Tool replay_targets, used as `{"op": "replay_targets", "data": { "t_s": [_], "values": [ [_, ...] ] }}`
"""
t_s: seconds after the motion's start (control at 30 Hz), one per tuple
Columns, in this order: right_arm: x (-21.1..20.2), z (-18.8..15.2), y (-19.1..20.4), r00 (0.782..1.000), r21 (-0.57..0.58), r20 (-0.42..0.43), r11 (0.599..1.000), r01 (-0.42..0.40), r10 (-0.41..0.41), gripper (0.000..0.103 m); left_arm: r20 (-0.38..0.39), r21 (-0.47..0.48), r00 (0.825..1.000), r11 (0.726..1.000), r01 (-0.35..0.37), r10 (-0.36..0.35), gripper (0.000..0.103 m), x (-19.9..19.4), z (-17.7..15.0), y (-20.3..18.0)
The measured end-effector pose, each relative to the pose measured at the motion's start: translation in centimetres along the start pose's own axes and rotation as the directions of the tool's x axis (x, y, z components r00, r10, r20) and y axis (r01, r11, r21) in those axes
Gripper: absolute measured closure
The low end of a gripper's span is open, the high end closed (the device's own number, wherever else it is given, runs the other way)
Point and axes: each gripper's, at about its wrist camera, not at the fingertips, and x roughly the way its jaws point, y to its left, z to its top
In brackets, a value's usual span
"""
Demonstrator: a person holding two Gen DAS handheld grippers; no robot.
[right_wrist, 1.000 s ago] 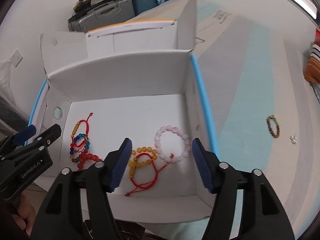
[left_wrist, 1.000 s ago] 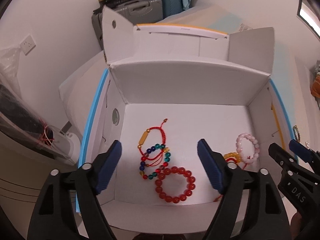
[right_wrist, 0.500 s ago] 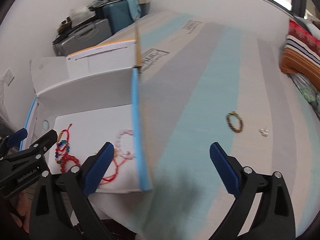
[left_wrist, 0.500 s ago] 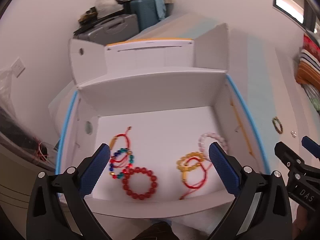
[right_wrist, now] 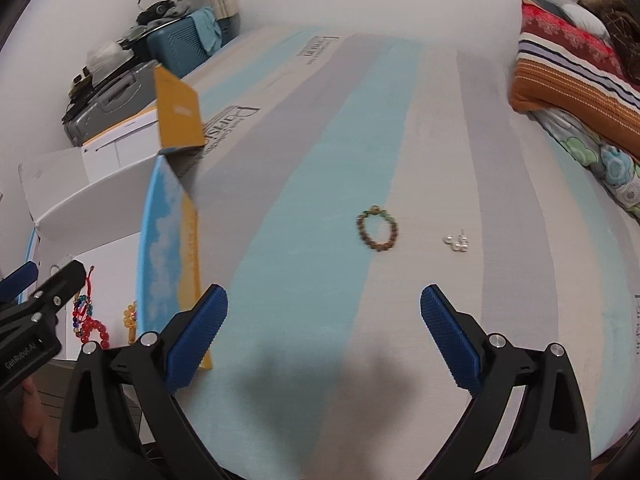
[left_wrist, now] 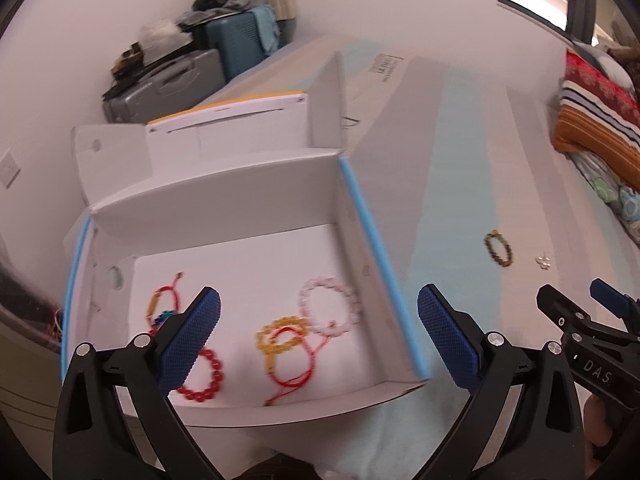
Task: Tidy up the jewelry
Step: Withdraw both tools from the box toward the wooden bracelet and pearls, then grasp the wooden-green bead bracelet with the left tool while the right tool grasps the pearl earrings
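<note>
Most of the jewelry already lies in the box (left_wrist: pixel 360 200): a pink bracelet (left_wrist: pixel 330 306), a yellow one (left_wrist: pixel 282 334) with red cord, a red one (left_wrist: pixel 202 376) and a multicoloured one part hidden by a finger. Left to collect, by my reading, are the brown bracelet (right_wrist: pixel 377 229) and the small pearl piece (right_wrist: pixel 457 241), both on the bed (right_wrist: pixel 320 160) well right of the box. The left gripper (left_wrist: pixel 319 336) and right gripper (right_wrist: pixel 324 334) have just been opening and now stand wide with nothing between the fingers. Compared with a second ago, both views have swung right: the right gripper, then over the box, now faces the brown bracelet.
</note>
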Motion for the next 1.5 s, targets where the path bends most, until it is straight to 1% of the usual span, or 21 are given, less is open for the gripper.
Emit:
{"op": "replay_targets", "data": {
  "t_s": [0.2, 0.33, 0.5, 0.6, 0.87, 1.03, 1.17, 1.3, 1.37, 1.47, 1.5],
  "values": [
    [0.3, 0.3, -3.4, 1.000, 0.042, 0.010, 0.999, -0.004, 0.003, 0.010, -0.003, 0.044, 0.999, 0.998, 0.049, -0.049, 0.006, 0.9, 0.8, -4.4],
    [1.5, 0.2, -6.7, 1.000, 0.081, 0.005, 0.997, 0.009, -0.009, 0.010, -0.010, 0.073, 0.997, 0.994, 0.076, -0.075, 0.006, 1.9, 1.2, -7.4],
    [3.1, 0.5, -10.8, 1.000, 0.137, -0.017, 0.990, 0.015, -0.013, 0.010, -0.036, 0.094, 0.994, 0.990, 0.107, -0.104, 0.006, 4.3, 1.4, -10.8],
    [3.8, 0.8, -12.2, 1.000, 0.155, -0.023, 0.988, 0.018, -0.015, 0.010, -0.049, 0.104, 0.992, 0.987, 0.121, -0.116, 0.006, 5.6, 1.5, -12.2],
    [6.9, 1.8, -14.7, 0.998, 0.179, -0.066, 0.984, 0.023, -0.011, 0.026, -0.097, 0.117, 0.983, 0.979, 0.169, -0.158, 0.006, 9.8, 2.3, -16.0],
    [9.3, 2.6, -15.9, 0.995, 0.200, -0.096, 0.979, 0.021, -0.002, 0.034, -0.129, 0.119, 0.979, 0.977, 0.174, -0.159, 0.006, 13.0, 2.9, -17.9],
    [11.5, 2.8, -16.8, 0.991, 0.209, -0.131, 0.977, 0.036, -0.008, 0.042, -0.164, 0.130, 0.974, 0.975, 0.178, -0.156, 0.006, 15.7, 3.2, -19.0],
    [13.2, 2.9, -17.4, 0.988, 0.217, -0.155, 0.975, 0.044, -0.010, 0.050, -0.169, 0.134, 0.974, 0.976, 0.173, -0.150, 0.006, 17.4, 3.8, -20.1],
    [13.9, 2.9, -17.6, 0.986, 0.227, -0.164, 0.973, 0.035, 0.002, 0.053, -0.176, 0.137, 0.972, 0.974, 0.178, -0.153, 0.006, 18.1, 3.9, -20.5],
    [14.8, 2.8, -17.6, 0.985, 0.221, -0.170, 0.975, 0.037, 0.001, 0.056, -0.181, 0.142, 0.971, 0.973, 0.181, -0.154, 0.007, 18.8, 4.1, -21.2],
    [15.0, 2.8, -17.7, 0.985, 0.219, -0.172, 0.975, 0.039, -0.001, 0.058, -0.183, 0.147, 0.971, 0.972, 0.181, -0.153, 0.009, 18.9, 4.1, -21.5]
  ]
}}
